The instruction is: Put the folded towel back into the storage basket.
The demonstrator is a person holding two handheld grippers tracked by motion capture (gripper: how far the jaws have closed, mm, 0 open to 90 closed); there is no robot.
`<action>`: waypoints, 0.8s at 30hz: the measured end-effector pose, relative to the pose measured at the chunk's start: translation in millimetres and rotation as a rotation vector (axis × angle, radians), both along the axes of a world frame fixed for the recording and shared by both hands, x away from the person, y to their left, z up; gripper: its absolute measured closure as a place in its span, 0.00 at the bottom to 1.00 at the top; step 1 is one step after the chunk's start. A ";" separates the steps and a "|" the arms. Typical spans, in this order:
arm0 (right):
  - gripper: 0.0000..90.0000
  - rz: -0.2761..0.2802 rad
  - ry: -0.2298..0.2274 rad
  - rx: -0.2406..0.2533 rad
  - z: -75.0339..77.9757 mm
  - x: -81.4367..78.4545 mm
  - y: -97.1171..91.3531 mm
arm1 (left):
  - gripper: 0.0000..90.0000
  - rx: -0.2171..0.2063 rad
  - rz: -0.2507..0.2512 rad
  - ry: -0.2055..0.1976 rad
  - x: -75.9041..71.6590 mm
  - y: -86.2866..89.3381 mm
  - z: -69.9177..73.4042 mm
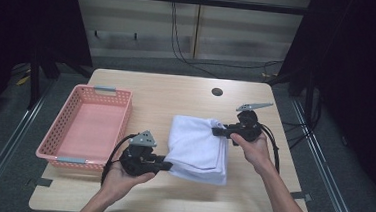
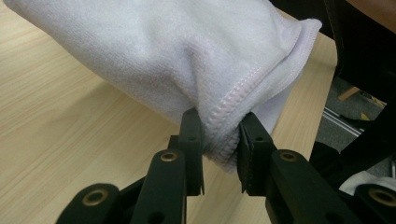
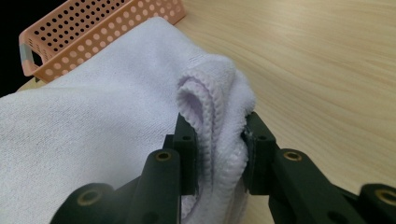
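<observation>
A folded white towel [image 1: 198,146] hangs between both grippers just above the wooden table [image 1: 177,92]. My left gripper [image 1: 168,163] is shut on the towel's near-left corner; in the left gripper view the stitched hem of the towel [image 2: 196,60] is pinched between the jaws of the left gripper [image 2: 220,149]. My right gripper [image 1: 215,131] is shut on the far-right corner. In the right gripper view, bunched layers of the towel [image 3: 93,121] are squeezed between the black pads of the right gripper [image 3: 219,149].
A pink perforated basket [image 1: 62,155] stands empty on the table's left side, and its rim [image 3: 84,35] shows behind the towel in the right gripper view. A round cable hole [image 1: 217,92] sits near the table's far edge. Dark floor and rails surround the table.
</observation>
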State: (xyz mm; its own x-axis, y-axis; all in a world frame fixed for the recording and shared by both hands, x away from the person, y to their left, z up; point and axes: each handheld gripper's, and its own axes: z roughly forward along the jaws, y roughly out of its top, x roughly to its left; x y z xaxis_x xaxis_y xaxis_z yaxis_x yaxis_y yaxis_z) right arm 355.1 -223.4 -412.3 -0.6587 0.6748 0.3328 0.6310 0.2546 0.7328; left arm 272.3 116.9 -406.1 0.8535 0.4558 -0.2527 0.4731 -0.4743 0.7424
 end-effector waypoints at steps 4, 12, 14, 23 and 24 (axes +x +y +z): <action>0.79 0.003 0.000 0.001 2.7 4.3 4.9 | 0.83 0.002 0.017 0.009 3.5 5.9 1.7; 0.79 0.015 -0.012 -0.005 10.2 14.2 19.4 | 0.82 0.005 0.048 0.000 7.5 17.8 9.0; 0.79 0.018 -0.016 -0.005 13.5 17.3 24.1 | 0.82 0.006 0.058 -0.002 9.7 23.0 11.9; 0.79 0.040 -0.015 0.004 17.5 29.0 44.8 | 0.83 -0.001 0.078 -0.001 14.2 43.3 16.9; 0.79 0.040 -0.016 0.008 19.2 30.1 47.0 | 0.83 0.000 0.082 0.000 14.2 45.2 18.1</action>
State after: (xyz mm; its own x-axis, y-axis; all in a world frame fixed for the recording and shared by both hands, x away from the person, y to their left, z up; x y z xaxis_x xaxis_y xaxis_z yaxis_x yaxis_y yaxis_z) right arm 385.3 -176.4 -393.1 -0.6901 0.6455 0.3272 0.6088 0.2733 0.7448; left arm 286.5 162.1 -387.9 0.8133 0.5241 -0.2527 0.5105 -0.4343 0.7421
